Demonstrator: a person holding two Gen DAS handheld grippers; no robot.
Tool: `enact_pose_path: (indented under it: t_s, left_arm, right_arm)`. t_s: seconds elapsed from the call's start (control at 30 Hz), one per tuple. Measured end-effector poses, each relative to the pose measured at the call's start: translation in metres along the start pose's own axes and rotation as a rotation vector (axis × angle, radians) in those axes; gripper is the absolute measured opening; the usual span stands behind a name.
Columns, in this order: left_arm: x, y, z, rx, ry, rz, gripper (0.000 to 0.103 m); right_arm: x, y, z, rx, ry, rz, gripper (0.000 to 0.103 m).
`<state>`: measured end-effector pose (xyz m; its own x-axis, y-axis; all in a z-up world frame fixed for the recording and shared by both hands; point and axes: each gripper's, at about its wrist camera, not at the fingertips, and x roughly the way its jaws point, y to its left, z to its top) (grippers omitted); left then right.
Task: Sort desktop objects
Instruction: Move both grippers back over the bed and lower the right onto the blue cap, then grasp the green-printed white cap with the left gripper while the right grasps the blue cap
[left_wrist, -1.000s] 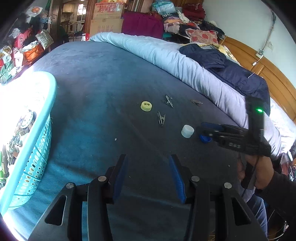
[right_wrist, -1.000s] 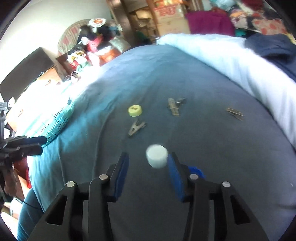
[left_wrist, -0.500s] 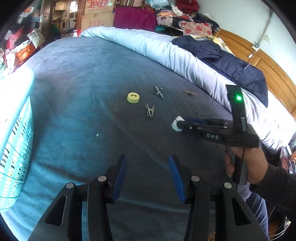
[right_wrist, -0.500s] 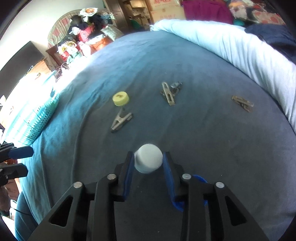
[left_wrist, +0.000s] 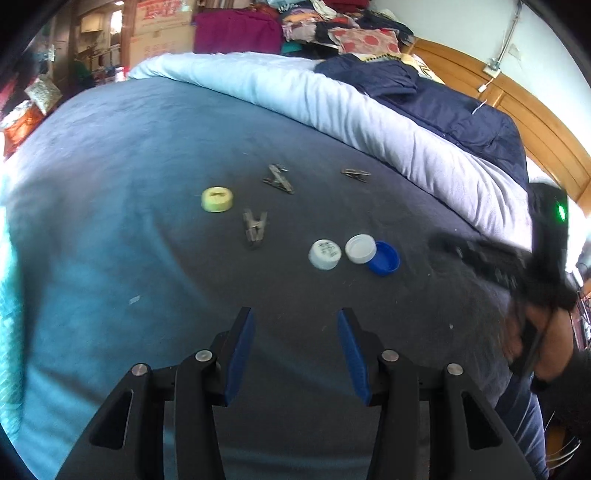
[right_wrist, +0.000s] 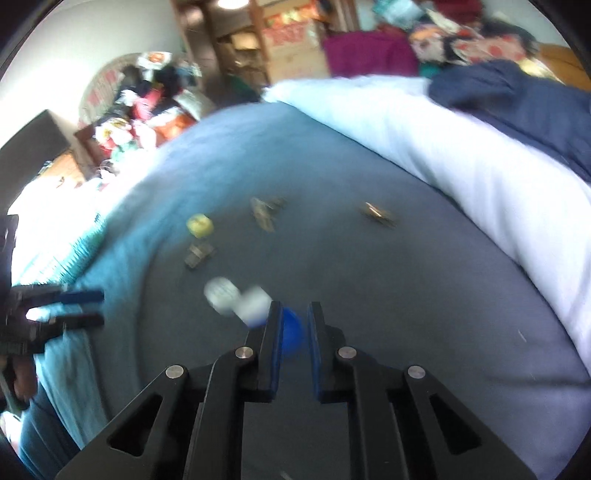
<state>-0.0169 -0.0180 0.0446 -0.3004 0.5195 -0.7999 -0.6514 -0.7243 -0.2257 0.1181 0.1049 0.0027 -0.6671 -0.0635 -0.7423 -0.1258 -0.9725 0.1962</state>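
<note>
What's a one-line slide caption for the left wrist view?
Open left gripper over a blue bedspread with bottle caps and clothespins; right gripper at frame edge.

Ahead of your left gripper (left_wrist: 295, 332) the blanket (left_wrist: 110, 177) lies bare up to three caps (left_wrist: 354, 252); clips (left_wrist: 255, 225) crowd behind them, and a rolled duvet (left_wrist: 369, 110) walls the right.

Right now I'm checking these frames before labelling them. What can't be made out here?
- Right gripper in the left wrist view: motion blur smears its jaws.
- Blue cap in the right wrist view: partly hidden behind the gripper's fingers; contact unclear.
- White caps in the right wrist view: blurred, print unreadable.
- Basket in the right wrist view: washed out by glare, contents unseen.
</note>
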Motion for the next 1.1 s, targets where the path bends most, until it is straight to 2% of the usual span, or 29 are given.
enact_pose_path:
  t_s: [0.07,0.13,0.23,0.33,0.47,0.57,0.63,0.67,0.7,0.8,0.87,0.9,0.93,1.0,1.1]
  left_arm:
    - [0.02,-0.008,0.009,0.015,0.018,-0.003,0.047]
    - [0.036,-0.015,0.017,0.032,0.03,-0.014,0.047]
    - [0.059,-0.027,0.029,0.086,0.047,-0.01,0.047]
    - [0.075,-0.032,0.038,0.11,0.049,0.002,0.047]
    - [0.092,-0.032,0.039,0.096,0.049,0.027,0.047]
    - [0.1,-0.04,0.034,0.125,0.022,0.063,0.047]
    - [0.101,-0.043,0.032,0.145,0.003,0.078,0.047]
    - [0.101,-0.044,0.032,0.148,-0.006,0.082,0.039]
    - [0.1,-0.043,0.033,0.147,-0.02,0.095,0.029]
    - [0.092,-0.042,0.033,0.155,-0.071,0.104,0.03]
    - [0.089,-0.04,0.032,0.149,-0.093,0.111,0.03]
    - [0.089,-0.036,0.031,0.135,-0.099,0.109,0.03]
    - [0.089,-0.034,0.03,0.122,-0.107,0.109,0.03]
    - [0.09,-0.03,0.03,0.096,-0.115,0.106,0.03]
    - [0.092,-0.023,0.028,0.059,-0.115,0.101,0.03]
  right_arm:
    - [0.0,-0.02,-0.02,0.039,0.03,-0.02,0.021]
    - [0.003,-0.036,-0.039,0.093,0.05,0.008,0.04]
    - [0.002,-0.039,-0.049,0.083,-0.002,0.018,0.041]
    - [0.007,-0.04,-0.048,0.109,-0.016,0.051,0.051]
    - [0.005,-0.046,-0.049,0.139,-0.03,0.093,0.052]
    - [0.006,-0.046,-0.048,0.158,-0.044,0.126,0.056]
    - [0.008,-0.041,-0.046,0.146,-0.045,0.138,0.067]
    - [0.008,-0.038,-0.045,0.135,-0.039,0.132,0.07]
    - [0.008,-0.035,-0.044,0.124,-0.033,0.131,0.078]
    - [0.0,-0.02,-0.043,0.073,-0.056,0.033,0.092]
    - [-0.006,-0.01,-0.044,0.047,-0.088,0.042,0.092]
    - [-0.005,-0.006,-0.043,0.037,-0.085,0.062,0.084]
    - [0.0,-0.002,-0.041,0.03,-0.071,0.096,0.064]
    - [0.013,0.005,-0.035,0.017,-0.037,0.138,0.044]
    - [0.028,0.014,-0.023,-0.015,-0.02,0.152,0.044]
